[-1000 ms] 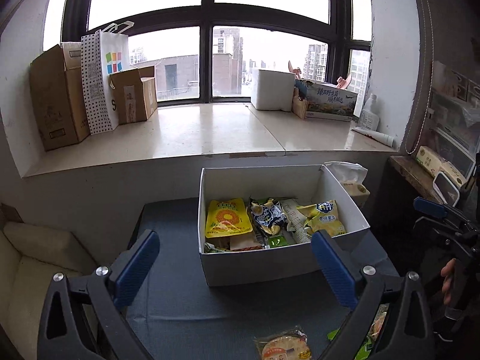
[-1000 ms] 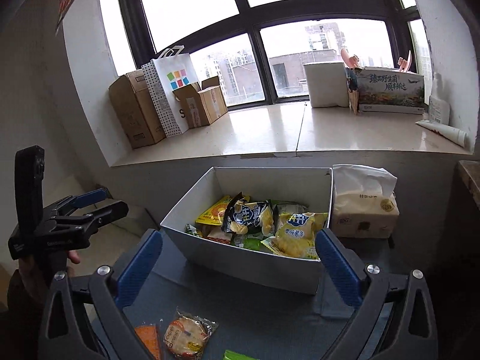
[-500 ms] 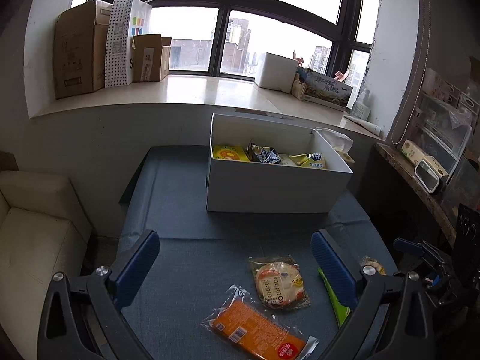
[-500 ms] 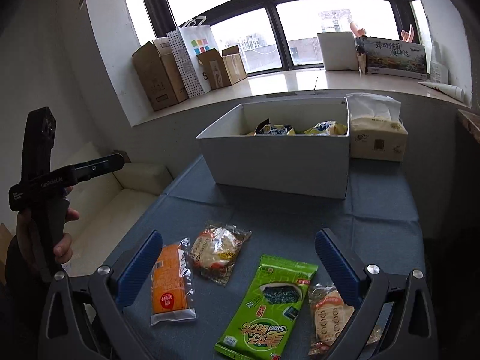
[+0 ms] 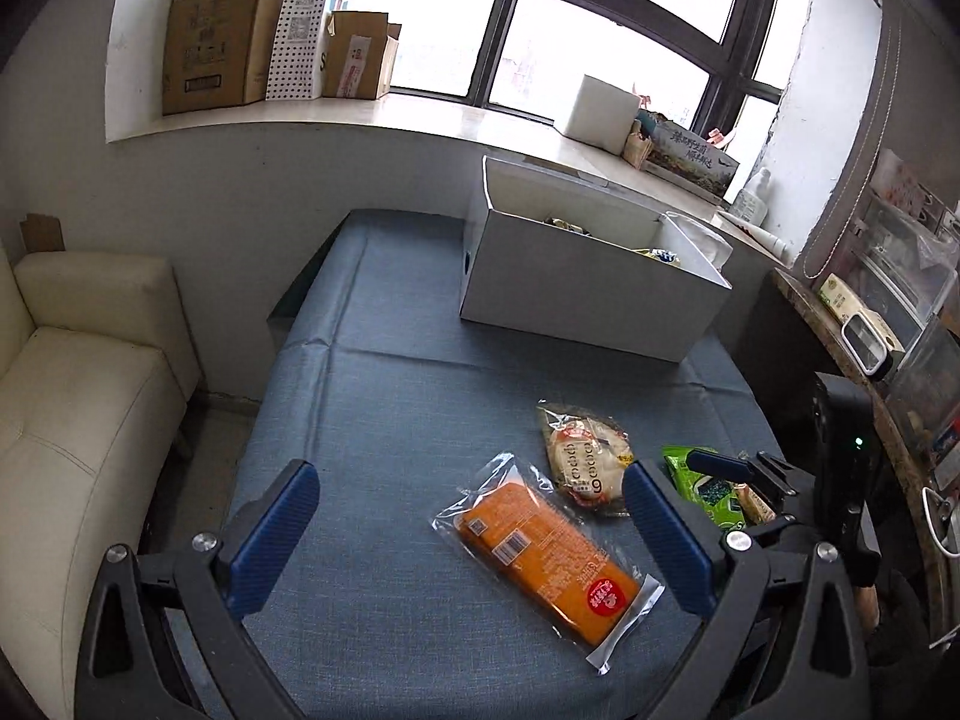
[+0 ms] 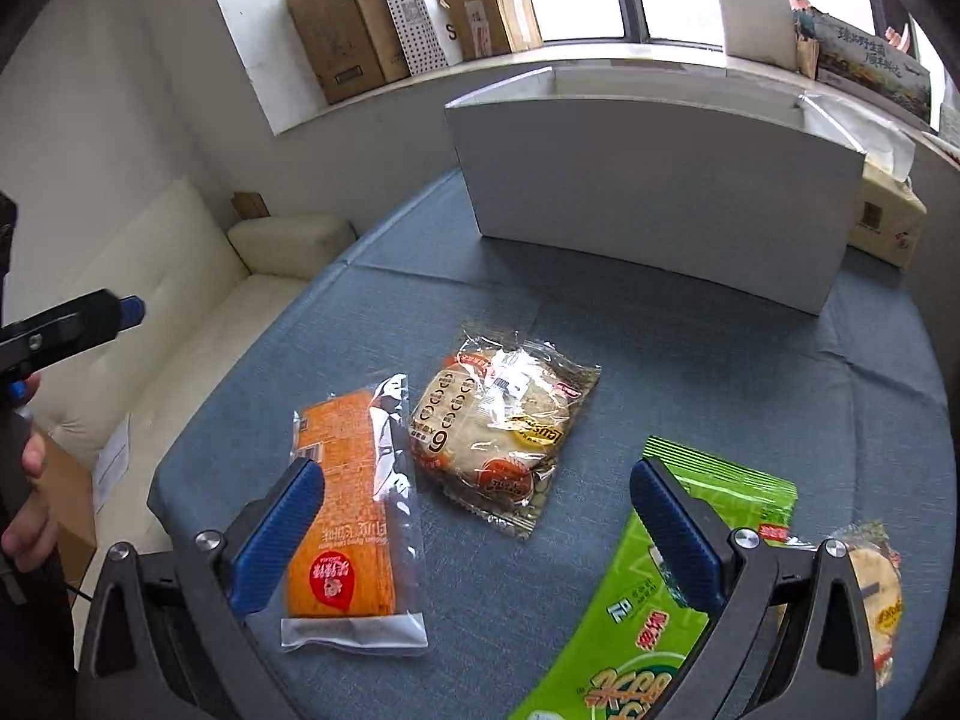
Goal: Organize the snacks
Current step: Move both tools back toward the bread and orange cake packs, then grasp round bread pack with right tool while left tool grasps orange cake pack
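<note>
Loose snacks lie on the blue tablecloth (image 5: 384, 420): an orange packet (image 5: 549, 558) (image 6: 345, 522), a round bun pack (image 5: 585, 459) (image 6: 498, 423), a green seaweed bag (image 6: 660, 588) (image 5: 705, 489) and a small cracker pack (image 6: 882, 594). The white box (image 5: 588, 294) (image 6: 654, 204) stands at the far side with packets inside. My left gripper (image 5: 474, 546) is open above the orange packet. My right gripper (image 6: 477, 531) is open low over the table, between the orange packet and the green bag, just short of the bun pack. Both are empty.
A cream sofa (image 5: 72, 420) borders the table on the left. A tissue box (image 6: 888, 222) sits beside the white box. Cardboard boxes (image 5: 222, 36) and a dotted paper bag (image 5: 312, 18) line the window sill. Shelving with containers (image 5: 888, 300) stands at the right.
Both grippers have pulled back from the white box and tilted down toward the table. The loose snacks, far below before, now lie close under the open fingers.
</note>
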`<state>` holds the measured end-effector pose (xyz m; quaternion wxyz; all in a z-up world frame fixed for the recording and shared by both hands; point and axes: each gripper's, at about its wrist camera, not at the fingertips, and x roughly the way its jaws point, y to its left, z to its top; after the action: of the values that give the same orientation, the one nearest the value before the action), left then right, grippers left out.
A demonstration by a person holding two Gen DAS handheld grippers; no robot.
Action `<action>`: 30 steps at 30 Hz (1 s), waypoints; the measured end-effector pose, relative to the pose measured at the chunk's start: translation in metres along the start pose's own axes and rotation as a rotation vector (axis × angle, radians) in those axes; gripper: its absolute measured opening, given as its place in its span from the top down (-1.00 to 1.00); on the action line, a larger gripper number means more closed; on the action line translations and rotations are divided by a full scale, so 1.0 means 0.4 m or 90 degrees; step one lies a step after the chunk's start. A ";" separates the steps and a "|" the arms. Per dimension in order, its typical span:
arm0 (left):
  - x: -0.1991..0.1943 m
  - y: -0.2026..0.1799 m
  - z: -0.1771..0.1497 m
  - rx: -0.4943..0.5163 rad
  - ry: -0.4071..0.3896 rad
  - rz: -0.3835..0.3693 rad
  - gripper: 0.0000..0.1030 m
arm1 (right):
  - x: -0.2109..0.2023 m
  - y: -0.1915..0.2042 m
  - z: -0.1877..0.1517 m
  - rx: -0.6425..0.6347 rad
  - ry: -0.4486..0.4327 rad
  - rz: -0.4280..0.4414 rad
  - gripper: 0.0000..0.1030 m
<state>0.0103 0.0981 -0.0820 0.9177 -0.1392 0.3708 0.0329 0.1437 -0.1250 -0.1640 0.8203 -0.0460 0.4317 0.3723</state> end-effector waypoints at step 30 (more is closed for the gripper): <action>0.104 -0.066 -0.105 0.045 0.146 -0.005 -1.00 | 0.023 -0.020 0.091 0.010 -0.046 -0.106 -0.59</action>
<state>0.0166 0.0593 -0.1335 0.8737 -0.1109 0.4736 -0.0001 0.1767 -0.1112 -0.1501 0.8639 -0.0615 0.3994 0.3007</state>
